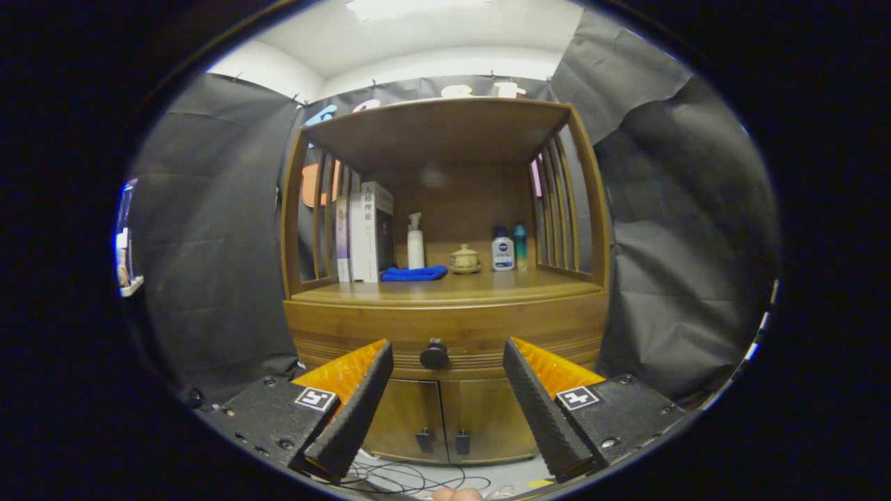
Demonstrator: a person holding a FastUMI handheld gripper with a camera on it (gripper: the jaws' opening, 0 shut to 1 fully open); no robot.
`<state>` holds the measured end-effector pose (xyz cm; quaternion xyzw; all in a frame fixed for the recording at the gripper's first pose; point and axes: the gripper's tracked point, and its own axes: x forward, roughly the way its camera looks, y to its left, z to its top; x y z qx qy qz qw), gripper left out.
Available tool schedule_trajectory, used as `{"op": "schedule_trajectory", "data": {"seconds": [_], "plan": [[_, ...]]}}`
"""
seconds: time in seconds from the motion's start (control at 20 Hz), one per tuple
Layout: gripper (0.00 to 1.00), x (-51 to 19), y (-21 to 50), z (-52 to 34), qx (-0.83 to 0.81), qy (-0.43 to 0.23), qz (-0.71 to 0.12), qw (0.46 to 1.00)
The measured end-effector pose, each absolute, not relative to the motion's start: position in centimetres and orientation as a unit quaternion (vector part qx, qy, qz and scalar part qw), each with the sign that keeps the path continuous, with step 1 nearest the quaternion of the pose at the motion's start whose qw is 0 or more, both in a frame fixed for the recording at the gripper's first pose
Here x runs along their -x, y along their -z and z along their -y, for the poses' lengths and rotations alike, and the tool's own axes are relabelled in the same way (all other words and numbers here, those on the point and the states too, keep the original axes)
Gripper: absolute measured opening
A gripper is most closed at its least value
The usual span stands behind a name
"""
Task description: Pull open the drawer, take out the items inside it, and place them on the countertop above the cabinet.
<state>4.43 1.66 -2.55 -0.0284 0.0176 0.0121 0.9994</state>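
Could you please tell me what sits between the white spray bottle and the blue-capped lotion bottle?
In the gripper view, a small lidded ceramic cup on its saucer.

Shelf: books point(363, 233), blue cloth point(414, 273), pump bottle point(415, 241), lidded cup point(464, 259), two bottles point(502, 249)
Floor: cables point(404, 479)

Drawer point(445, 327) closed, contents hidden. Book point(365, 233) spine lettering too small to tell; second book point(342, 240) mostly hidden behind cabinet post point(292, 209). Bottle point(502, 250) label too small to tell. Cables point(411, 479) partly hidden behind fingers point(355, 410), spread wide apart. Hand point(456, 495) cut off below. Blurred shapes beside cloth wall point(209, 229), unidentifiable.
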Motion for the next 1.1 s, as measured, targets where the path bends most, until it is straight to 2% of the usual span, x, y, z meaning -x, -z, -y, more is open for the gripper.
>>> {"op": "schedule_trajectory", "data": {"seconds": [0.35,0.8,0.9,1.0,1.1], "plan": [[1.00,-10.9,4.8,-1.9,0.049,0.000,-0.027,0.998],[0.97,-17.3,9.4,-1.5,0.029,0.018,-0.081,0.996],[0.95,-17.7,10.0,-1.5,0.029,0.021,-0.088,0.995],[0.86,-17.9,10.1,-1.5,0.032,0.019,-0.087,0.996],[0.82,-18.2,10.0,-1.9,0.036,0.013,-0.085,0.996]]}}
